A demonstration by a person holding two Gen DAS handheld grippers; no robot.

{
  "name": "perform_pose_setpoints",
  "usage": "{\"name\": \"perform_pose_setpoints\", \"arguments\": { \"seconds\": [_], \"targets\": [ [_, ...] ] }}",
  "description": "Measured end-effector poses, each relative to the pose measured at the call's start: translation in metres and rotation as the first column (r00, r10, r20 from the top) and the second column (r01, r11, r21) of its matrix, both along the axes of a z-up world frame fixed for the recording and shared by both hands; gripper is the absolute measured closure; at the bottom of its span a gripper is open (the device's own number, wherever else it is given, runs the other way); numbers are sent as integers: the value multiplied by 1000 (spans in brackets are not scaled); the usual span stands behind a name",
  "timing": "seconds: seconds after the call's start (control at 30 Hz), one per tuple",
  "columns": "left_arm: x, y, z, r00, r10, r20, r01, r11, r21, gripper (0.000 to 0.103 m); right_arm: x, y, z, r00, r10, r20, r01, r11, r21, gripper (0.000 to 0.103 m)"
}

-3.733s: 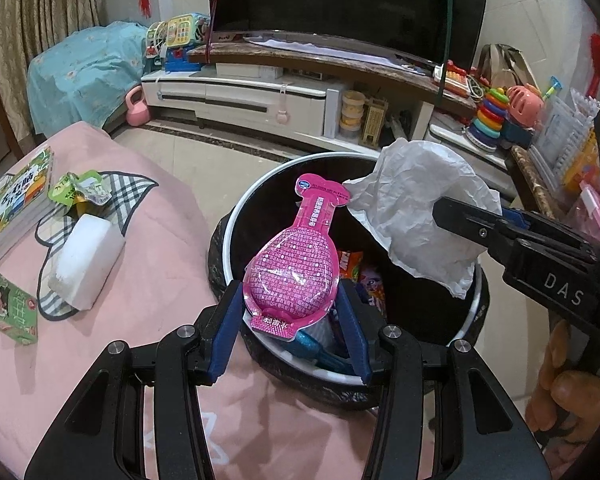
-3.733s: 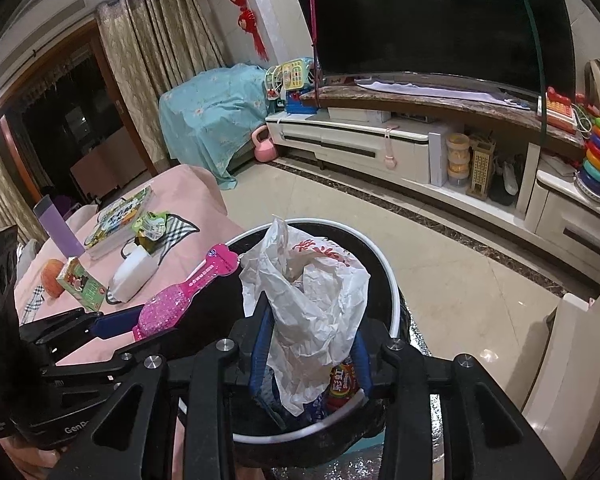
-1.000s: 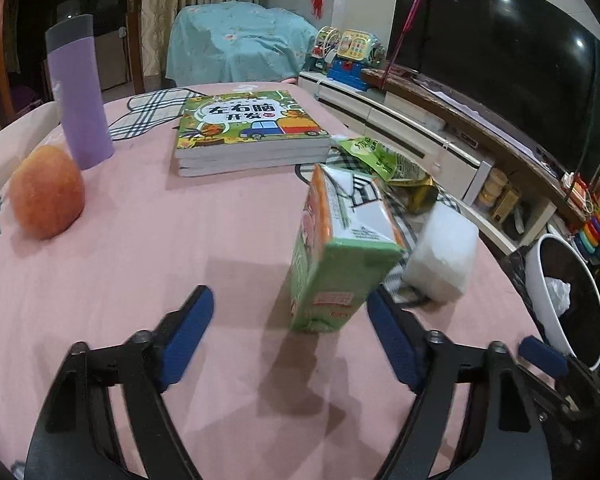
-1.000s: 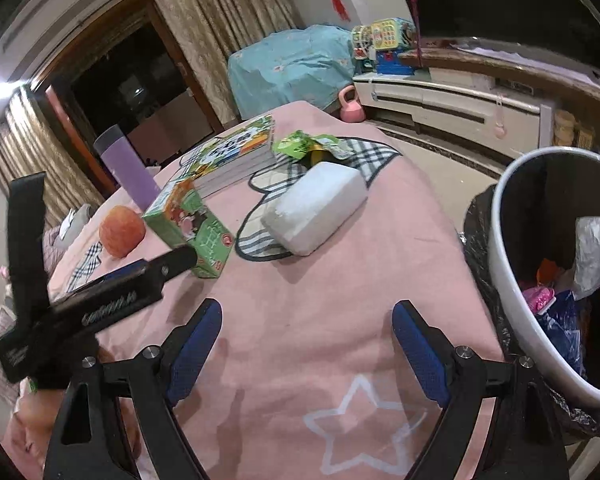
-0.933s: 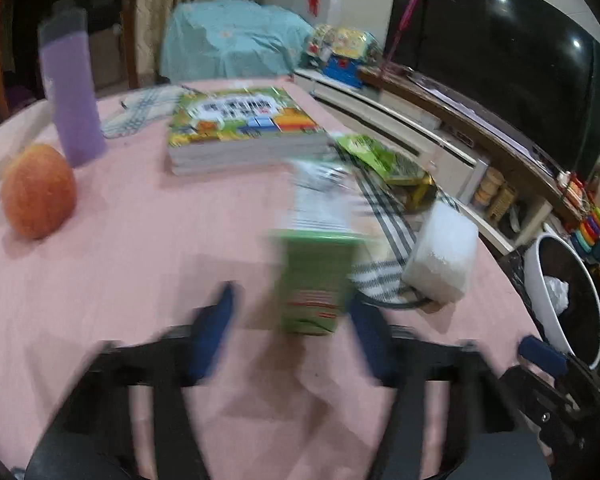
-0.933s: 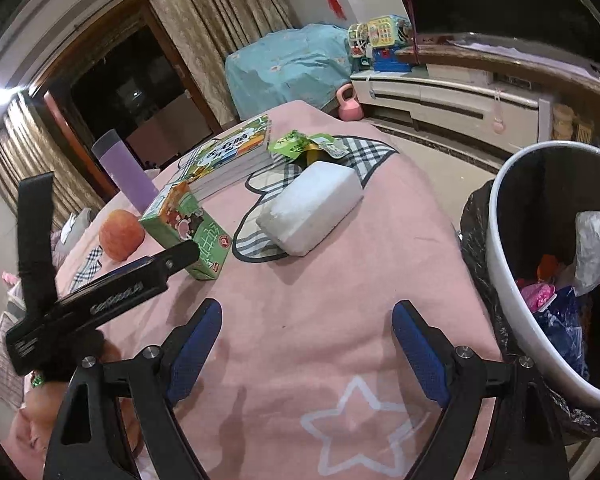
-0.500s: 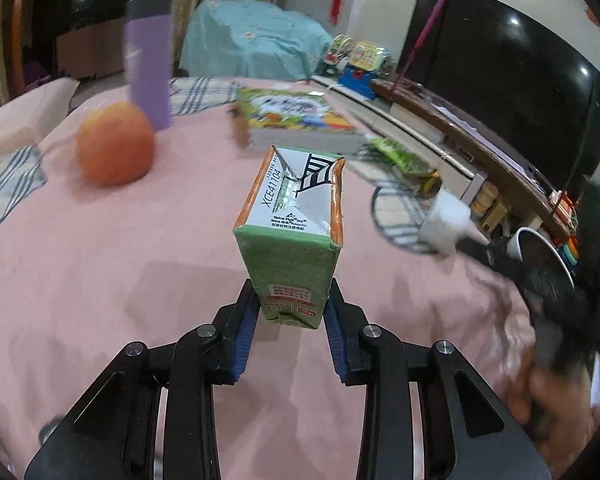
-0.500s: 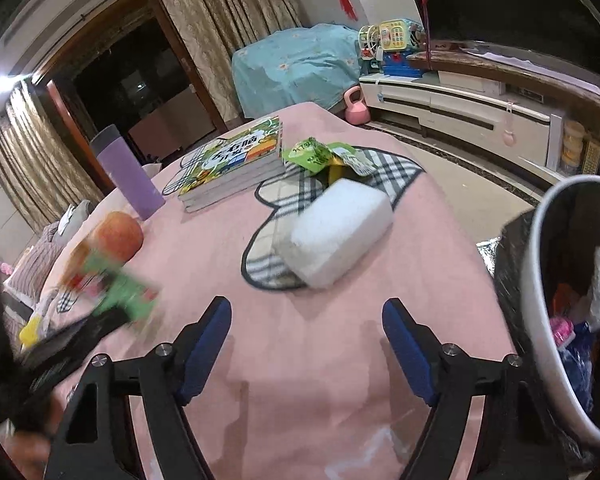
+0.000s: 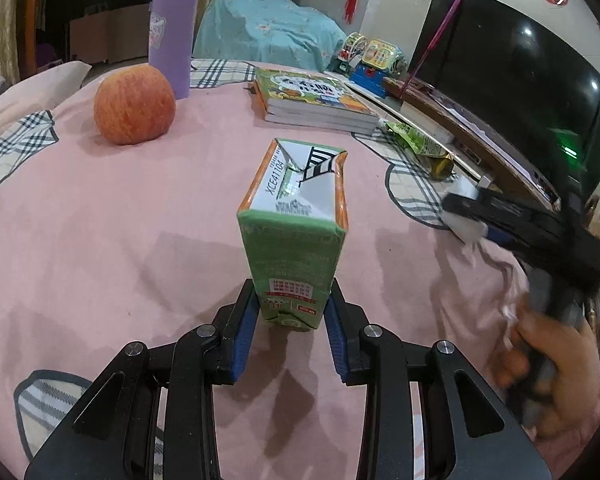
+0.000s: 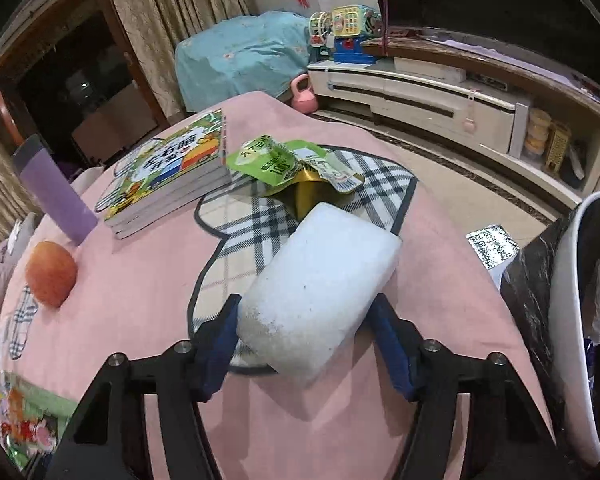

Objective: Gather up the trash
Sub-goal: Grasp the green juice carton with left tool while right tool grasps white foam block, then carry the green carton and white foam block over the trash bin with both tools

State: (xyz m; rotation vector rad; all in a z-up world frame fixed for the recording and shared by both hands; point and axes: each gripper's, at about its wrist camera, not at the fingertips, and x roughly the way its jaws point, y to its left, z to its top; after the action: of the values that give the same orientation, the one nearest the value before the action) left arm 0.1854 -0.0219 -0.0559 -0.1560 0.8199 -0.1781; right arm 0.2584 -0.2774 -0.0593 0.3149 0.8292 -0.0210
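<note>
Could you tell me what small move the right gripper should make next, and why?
Probably finish closing the right gripper on the white foam block: its jaws are closing, the block lies between the fingers, and a gap remains on the right side.

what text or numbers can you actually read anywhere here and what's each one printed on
"XCE41104": on the top of the green drink carton held in the left claw.
"100": on the torn green snack wrapper.
Large Chinese title on the cover of the top colourful picture book: too distorted to quote reliably.
Red label box low on the carton's front: too small to read.
White foam block between the closing right claw pads: no text.
</note>
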Motion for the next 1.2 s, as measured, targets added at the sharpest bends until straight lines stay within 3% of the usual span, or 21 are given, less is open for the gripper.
{"name": "perform_pose_setpoints", "arguments": {
  "seconds": [0.1, 0.2, 0.3, 0.43, 0.67, 0.83, 1.03, 1.17, 1.2],
  "targets": [
    [1, 5, -1, 1000, 5, -2, -5, 1000, -25, 72, -33, 5, 10, 994, 100, 40, -103, 993, 61, 41],
    [2, 6, -2, 1000, 1, -10, -2, 999, -41, 71, -68, 19, 14, 978, 207, 30, -207, 978, 17, 40],
    [2, 3, -2, 1000, -7, -9, 7, 1000, -26, 71, -85, 27, 10, 974, 227, 6, -227, 974, -19, 39],
    [2, 0, -2, 1000, -15, -10, 15, 1000, -5, 70, -87, 30, -1, 978, 209, -5, -209, 977, -28, 34],
    [2, -5, -2, 1000, -11, -6, 11, 999, 34, 70, -102, 18, 4, 988, 146, 59, -146, 989, 9, 25],
    [-1, -15, -2, 1000, -15, 1, 15, 996, 92, 70, -98, 13, -4, 990, 144, 8, -144, 988, 57, 21],
    [-8, -24, 0, 1000, -11, 27, 7, 988, 151, 70, -113, 6, 3, 994, 104, 37, -106, 993, 55, 14],
    [-12, -24, 3, 999, -3, 38, -2, 989, 146, 71, -114, 4, 4, 993, 104, 55, -107, 993, 57, 14],
    [-15, -24, 4, 999, -4, 41, -2, 990, 144, 71, -114, 4, 5, 991, 113, 66, -117, 992, 57, 19]
  ]
}}
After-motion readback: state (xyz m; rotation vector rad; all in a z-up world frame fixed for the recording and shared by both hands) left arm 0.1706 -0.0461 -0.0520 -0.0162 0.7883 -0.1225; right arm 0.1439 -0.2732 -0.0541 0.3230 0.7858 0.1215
